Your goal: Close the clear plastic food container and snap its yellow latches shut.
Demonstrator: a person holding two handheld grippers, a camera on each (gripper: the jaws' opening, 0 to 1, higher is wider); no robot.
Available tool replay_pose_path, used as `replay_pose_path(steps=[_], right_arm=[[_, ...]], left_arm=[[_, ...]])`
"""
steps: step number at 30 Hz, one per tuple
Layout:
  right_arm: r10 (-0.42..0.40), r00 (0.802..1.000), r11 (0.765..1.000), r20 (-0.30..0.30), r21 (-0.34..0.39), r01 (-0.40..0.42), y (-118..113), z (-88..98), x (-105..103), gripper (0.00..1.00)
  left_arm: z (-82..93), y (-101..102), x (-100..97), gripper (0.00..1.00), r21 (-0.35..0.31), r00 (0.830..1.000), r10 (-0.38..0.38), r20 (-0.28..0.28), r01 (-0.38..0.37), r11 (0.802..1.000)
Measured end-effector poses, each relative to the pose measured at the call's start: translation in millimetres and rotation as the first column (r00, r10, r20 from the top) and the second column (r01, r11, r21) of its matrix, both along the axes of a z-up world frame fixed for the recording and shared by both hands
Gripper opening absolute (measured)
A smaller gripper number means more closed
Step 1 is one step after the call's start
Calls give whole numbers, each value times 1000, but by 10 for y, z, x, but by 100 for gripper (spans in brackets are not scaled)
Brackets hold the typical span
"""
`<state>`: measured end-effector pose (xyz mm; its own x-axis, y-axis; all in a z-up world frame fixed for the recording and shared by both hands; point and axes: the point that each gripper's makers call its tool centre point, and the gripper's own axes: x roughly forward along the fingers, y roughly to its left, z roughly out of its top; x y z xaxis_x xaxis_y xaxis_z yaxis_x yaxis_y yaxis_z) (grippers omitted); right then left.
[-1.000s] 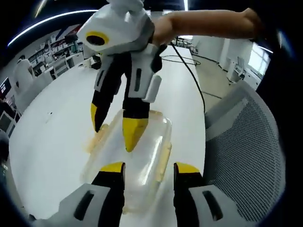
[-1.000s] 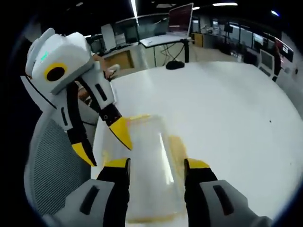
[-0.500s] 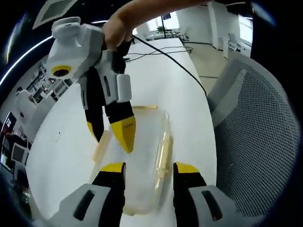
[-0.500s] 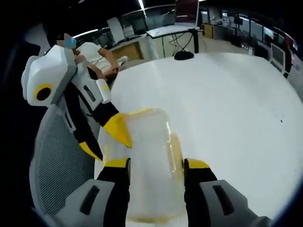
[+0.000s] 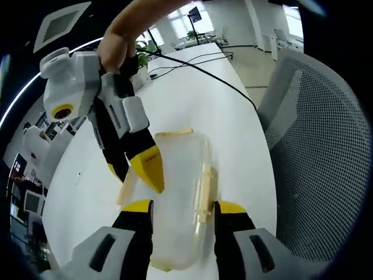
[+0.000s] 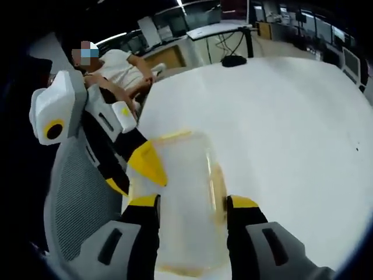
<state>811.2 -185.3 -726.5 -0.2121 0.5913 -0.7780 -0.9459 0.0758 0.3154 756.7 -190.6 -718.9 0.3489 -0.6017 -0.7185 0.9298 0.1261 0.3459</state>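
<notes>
The clear plastic container (image 5: 180, 175) lies on the white table with its lid on. Yellow latches run along its long sides (image 5: 204, 189) and its far end (image 5: 172, 133). My left gripper (image 5: 183, 207) is open, its jaws spread above the container's near end. My right gripper (image 5: 133, 171) is open too; one yellow tip rests on the lid near the left side and the other hangs outside that edge. In the right gripper view, the container (image 6: 186, 192) lies between my right gripper's (image 6: 192, 202) jaws, with a side latch (image 6: 218, 186). The left gripper (image 6: 133, 175) straddles its left edge.
The white table (image 5: 192, 99) stretches away, with a black cable (image 5: 204, 67) across its far part. A grey mesh chair (image 5: 315, 146) stands close at the table's edge, also the chair (image 6: 70, 192). A person in a white shirt (image 6: 116, 64) sits behind it.
Both cameras have tilted and shifted. In the left gripper view the right gripper has swung left and lower, toward the container's left long edge. The container has stayed put.
</notes>
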Motion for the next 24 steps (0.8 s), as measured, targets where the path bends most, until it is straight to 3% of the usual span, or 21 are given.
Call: replay_pose_path(steps=[6,9,10,11,14,20,24], right_arm=[[34,999,999,-18,-34,-34,5,-15,-5,41],[13,999,999,-48,-49,-15,2,-21,12,37],[18,997,992,-73,-127,-27,-135,-67,-28,35],[-20,996,997,-92,-71,13,-8,-60,-44,35],[4,996,995,-84,-98,-12,-34,-72,-28,34],[-11,996,997,-84,-79,4,-17,-55,-32,36],[-7,997,998,-73,-68,2,5,-34,-35,36]], left_arm=[[-6,6,14,34,-1,1000,4,-14,-4,1000],[-9,3,19,33,2,1000,4,-17,-4,1000],[-14,0,22,30,3,1000,3,-15,-3,1000],[37,-5,60,30,1,999,-23,22,23,1000],[22,38,46,30,40,999,-34,-10,34,999],[4,9,35,31,15,998,-26,-50,27,1000],[7,5,23,32,13,999,-18,-43,19,1000]])
